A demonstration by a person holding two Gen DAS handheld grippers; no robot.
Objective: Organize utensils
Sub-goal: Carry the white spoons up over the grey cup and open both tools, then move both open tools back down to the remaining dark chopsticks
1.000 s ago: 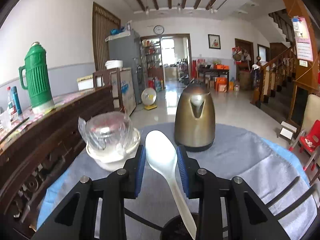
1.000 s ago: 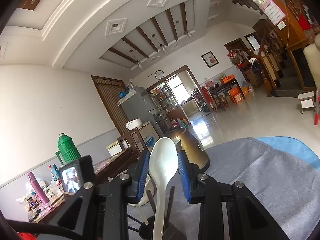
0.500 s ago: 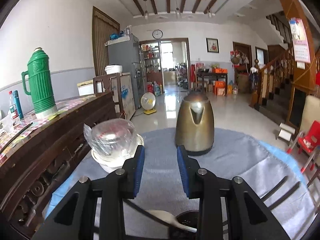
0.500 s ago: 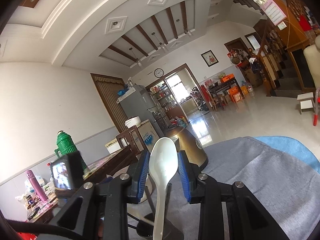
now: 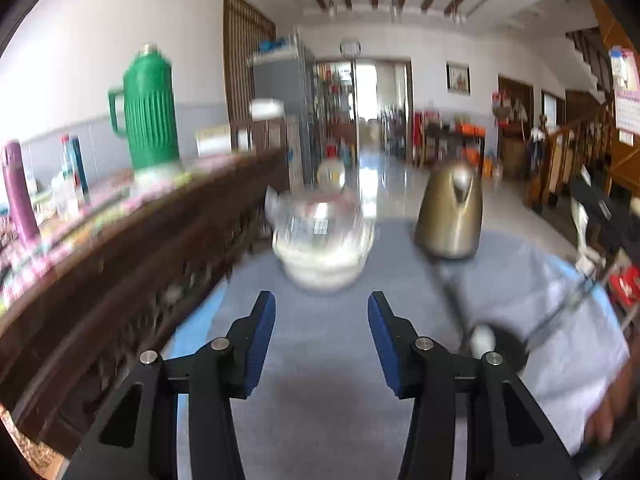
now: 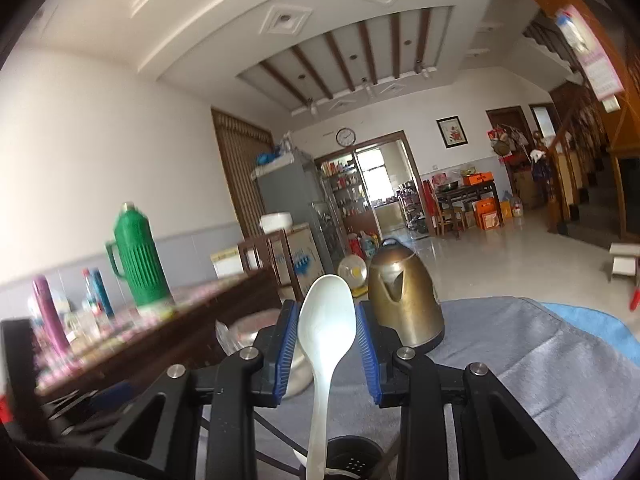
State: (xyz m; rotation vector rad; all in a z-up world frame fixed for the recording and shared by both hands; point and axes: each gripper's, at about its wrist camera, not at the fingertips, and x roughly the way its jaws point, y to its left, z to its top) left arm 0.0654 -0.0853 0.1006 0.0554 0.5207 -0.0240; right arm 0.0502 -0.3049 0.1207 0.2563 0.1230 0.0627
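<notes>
Right tongs: the right tongs (image 6: 326, 342) are clamped on the white spoon (image 6: 325, 344), bowl up, with its handle running down toward the dark utensil holder (image 6: 352, 458) at the bottom edge.
Left tongs: the left tongs (image 5: 321, 340) stand apart and hold nothing, above bare grey cloth.
Holder: in the left view the holder (image 5: 506, 350) sits to the right, with thin dark handles and a pale spoon end poking out; blurred.
Progress: some utensils appear already stowed; this spoon looks not yet released.
Counter: the counter (image 5: 328, 392) is round, under grey cloth over blue.
Middle distance: a wrapped white bowl (image 5: 322, 258) and a bronze kettle (image 5: 450, 216).
Left side: a dark wooden sideboard (image 5: 120, 264) carrying a green thermos (image 5: 148, 114).
Room: tiled floor, beamed ceiling, wall clock, doorway, and a staircase at right.
</notes>
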